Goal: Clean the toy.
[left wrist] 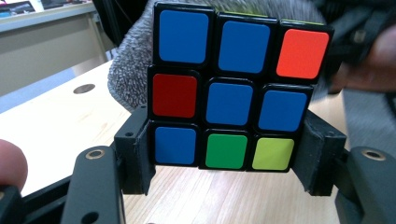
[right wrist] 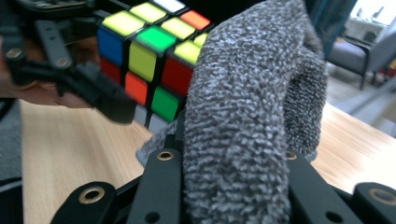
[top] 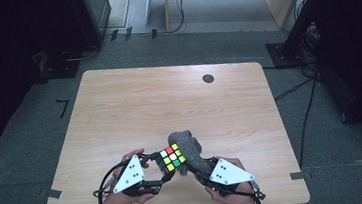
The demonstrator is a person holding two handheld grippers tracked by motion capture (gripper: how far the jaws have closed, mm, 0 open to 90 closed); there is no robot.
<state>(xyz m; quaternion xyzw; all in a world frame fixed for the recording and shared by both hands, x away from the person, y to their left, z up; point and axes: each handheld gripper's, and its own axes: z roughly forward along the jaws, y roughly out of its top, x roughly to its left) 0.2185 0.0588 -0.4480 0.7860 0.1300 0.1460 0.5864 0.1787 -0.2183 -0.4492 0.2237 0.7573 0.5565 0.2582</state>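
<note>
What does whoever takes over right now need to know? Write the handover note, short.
Left gripper: shut on the puzzle cube, clamping its lower layer and holding it off the table.
Right gripper: shut on the grey cloth, which is draped against the cube's side.
Done: both things are picked up and brought together near the table's front edge.
Left: seemingly wiping the cube's faces; how much is wiped cannot be told.

We hold our left gripper [top: 159, 167] and right gripper [top: 191, 170] low and close together, jaws clamped, hands [top: 123, 200] gripping from behind.
</note>
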